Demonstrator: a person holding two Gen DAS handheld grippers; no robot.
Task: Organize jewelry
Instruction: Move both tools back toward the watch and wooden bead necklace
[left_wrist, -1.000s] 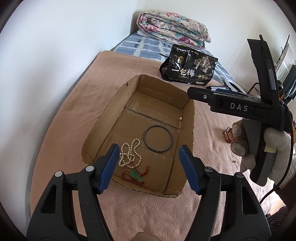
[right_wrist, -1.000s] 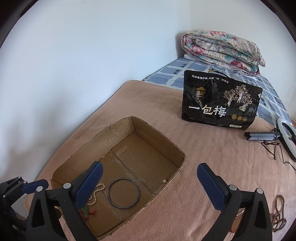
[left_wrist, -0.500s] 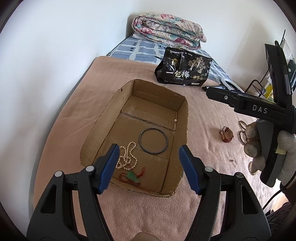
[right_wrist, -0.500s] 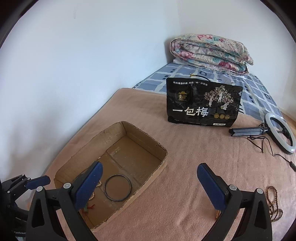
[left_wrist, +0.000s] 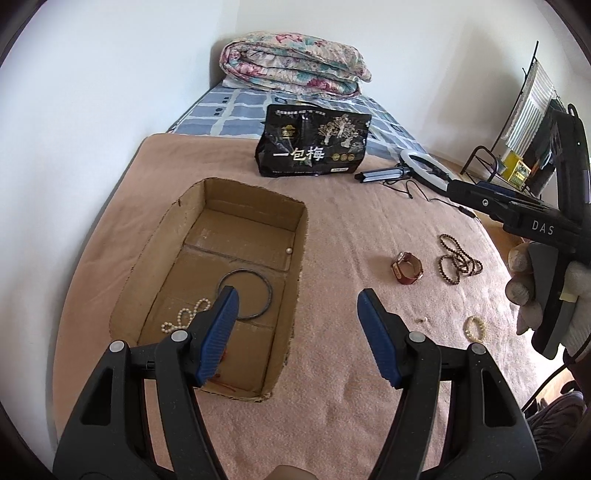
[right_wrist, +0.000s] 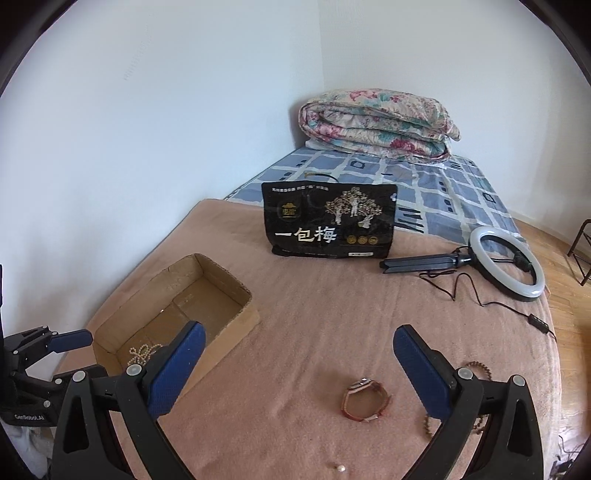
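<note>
A black snack bag (right_wrist: 330, 221) and ring light (right_wrist: 506, 263) lie far on the pink blanket (right_wrist: 314, 314); the cardboard box (right_wrist: 225, 291) sits left. The right gripper (right_wrist: 295, 354), jaws spread and empty, hovers with the watch (right_wrist: 365, 400) near, between its fingers. The left gripper (left_wrist: 297, 314), likewise released, hangs over the box's right wall.

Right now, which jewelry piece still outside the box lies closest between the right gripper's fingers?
The reddish-brown watch, lying between the open right gripper fingers; the dark bead strand sits farther right.
</note>
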